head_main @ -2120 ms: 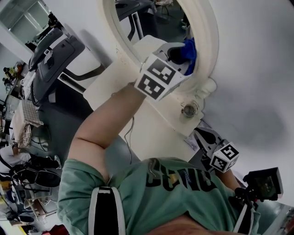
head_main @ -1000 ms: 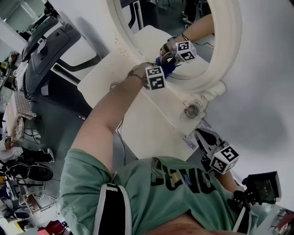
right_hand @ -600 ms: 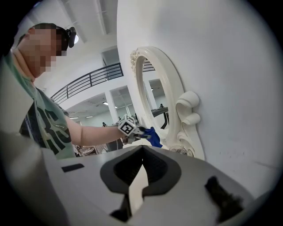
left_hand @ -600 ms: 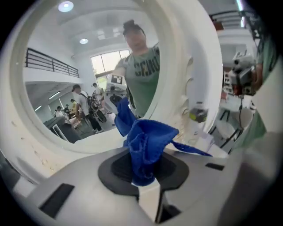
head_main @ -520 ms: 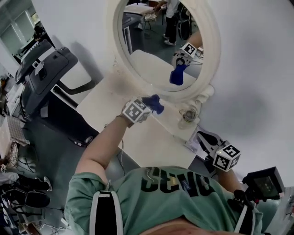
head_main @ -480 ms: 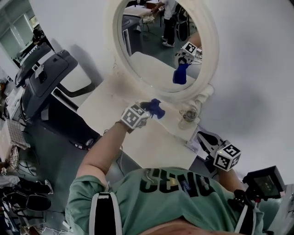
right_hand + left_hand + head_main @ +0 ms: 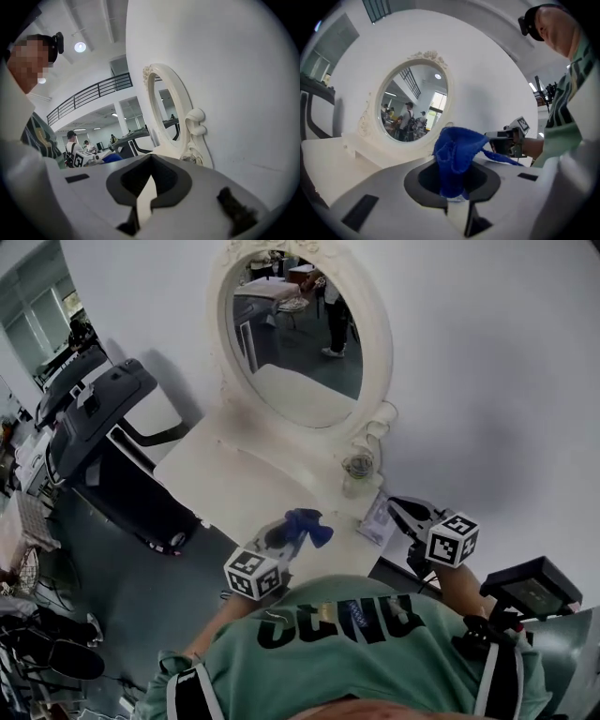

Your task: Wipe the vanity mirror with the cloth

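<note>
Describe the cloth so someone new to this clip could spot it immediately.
Start at the oval white-framed mirror on the white vanity table, then come down to the table's near edge. There the left gripper holds a crumpled cloth in its fingers. It is the only vivid blue thing among white furniture.

The left gripper [image 7: 279,540], w/ the blue cloth [image 7: 302,524] clamped in it, has pulled back from the mirror [image 7: 298,343] glass to the table [image 7: 225,474] near edge, approx. at the person.
</note>
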### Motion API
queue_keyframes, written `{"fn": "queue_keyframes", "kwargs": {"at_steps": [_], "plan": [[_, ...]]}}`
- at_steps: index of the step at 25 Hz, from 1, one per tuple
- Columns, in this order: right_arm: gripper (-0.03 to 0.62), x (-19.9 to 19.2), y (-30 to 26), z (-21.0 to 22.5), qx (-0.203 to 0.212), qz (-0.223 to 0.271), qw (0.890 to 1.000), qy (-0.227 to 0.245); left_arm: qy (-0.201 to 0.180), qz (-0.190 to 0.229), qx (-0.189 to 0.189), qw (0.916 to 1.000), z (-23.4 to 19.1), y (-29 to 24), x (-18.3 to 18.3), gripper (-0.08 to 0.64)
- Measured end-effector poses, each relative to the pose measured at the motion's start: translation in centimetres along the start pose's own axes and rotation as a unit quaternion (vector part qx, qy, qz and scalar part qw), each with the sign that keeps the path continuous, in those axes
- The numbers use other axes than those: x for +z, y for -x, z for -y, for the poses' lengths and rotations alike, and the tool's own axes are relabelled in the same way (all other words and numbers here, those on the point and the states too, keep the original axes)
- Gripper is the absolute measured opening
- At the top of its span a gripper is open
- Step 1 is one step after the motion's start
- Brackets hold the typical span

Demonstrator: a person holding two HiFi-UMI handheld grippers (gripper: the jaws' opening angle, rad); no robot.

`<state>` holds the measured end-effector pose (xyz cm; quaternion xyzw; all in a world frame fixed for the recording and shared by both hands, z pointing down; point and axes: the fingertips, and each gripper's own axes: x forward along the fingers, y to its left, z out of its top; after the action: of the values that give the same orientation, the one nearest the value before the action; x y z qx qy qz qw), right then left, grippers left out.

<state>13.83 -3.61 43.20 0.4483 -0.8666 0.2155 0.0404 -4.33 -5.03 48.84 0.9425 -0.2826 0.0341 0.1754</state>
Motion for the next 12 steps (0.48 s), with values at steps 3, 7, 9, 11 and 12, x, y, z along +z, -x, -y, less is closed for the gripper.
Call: {"fn": "queue_keyframes", "kwargs": {"at_steps": [3, 7, 9, 11, 12], "plan": [[0.011, -0.3, 1.1, 1.1, 0.005, 0.016, 1.000, -0.006, -0.010, 0.016, 0.049, 0.9986, 2.1, 0.9, -1.1, 0.083], [0.011, -2.5, 1.2, 1.1, 0.017, 0.004, 1.000, -0.009, -0.012, 0.006, 0.058, 0.9982, 4.0, 1.7, -2.7, 0.083], [0.011, -3.0, 0.9, 0.6, 0.023, -0.001, 1.000, 0.000, -0.027, 0.009, 0.060, 0.9978, 4.4, 2.4, -2.4, 0.083], [0.011, -2.7, 0.5, -0.1, 0.029, 0.000, 0.999, 0.014, -0.036, 0.014, 0.067, 0.9970, 4.1, 3.1, -2.0, 0.083], [0.011, -2.5, 0.2, -0.5, 0.033, 0.002, 0.999, 0.020, -0.038, 0.016, 0.072, 0.9966, 3.8, 3.5, -1.9, 0.083]]}}
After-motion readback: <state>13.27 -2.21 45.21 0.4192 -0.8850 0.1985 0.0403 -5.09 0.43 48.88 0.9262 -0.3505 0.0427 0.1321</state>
